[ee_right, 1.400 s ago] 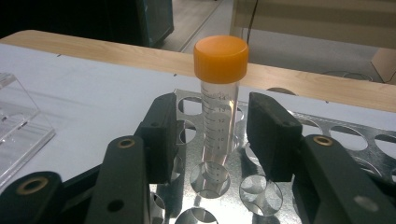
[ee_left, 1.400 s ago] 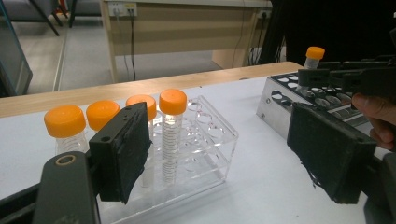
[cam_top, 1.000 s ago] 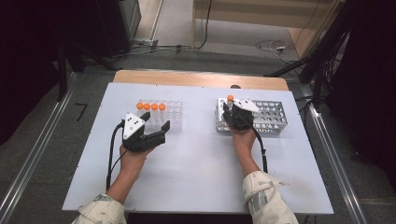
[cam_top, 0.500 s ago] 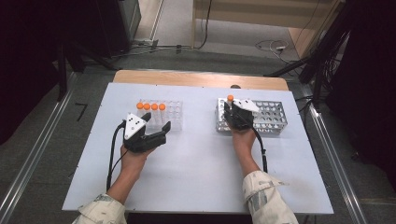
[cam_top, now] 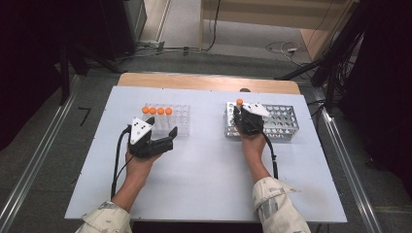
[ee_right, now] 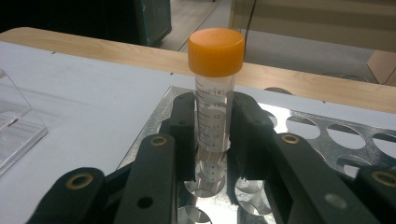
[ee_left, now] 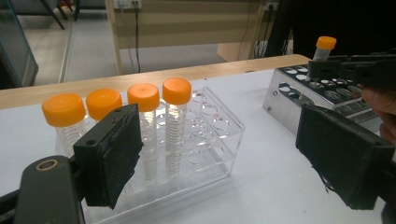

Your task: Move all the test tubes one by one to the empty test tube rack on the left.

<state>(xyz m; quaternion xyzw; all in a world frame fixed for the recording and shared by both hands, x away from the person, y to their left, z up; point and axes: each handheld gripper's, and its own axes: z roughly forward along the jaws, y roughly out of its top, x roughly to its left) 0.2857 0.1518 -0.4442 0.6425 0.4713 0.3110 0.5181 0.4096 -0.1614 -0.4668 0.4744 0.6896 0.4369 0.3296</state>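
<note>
My right gripper (ee_right: 212, 140) is shut on a clear tube with an orange cap (ee_right: 215, 88). The tube stands upright with its lower end in a hole at the near-left corner of the metal rack (ee_right: 327, 135). From above, that tube (cam_top: 239, 102) rises at the left end of the metal rack (cam_top: 282, 121), with my right gripper (cam_top: 240, 114) behind it. My left gripper (ee_left: 229, 158) is open and holds nothing, its pads (ee_left: 112, 154) just short of a clear plastic rack (ee_left: 210, 144). Several orange-capped tubes (ee_left: 176, 93) stand in that rack's back row (cam_top: 156, 111).
A white board (cam_top: 204, 174) covers the table, with a wooden strip (cam_top: 204, 82) along its far edge. Cables trail from both grippers toward the person's sleeves. Dark equipment and loose cables lie on the floor beyond the table.
</note>
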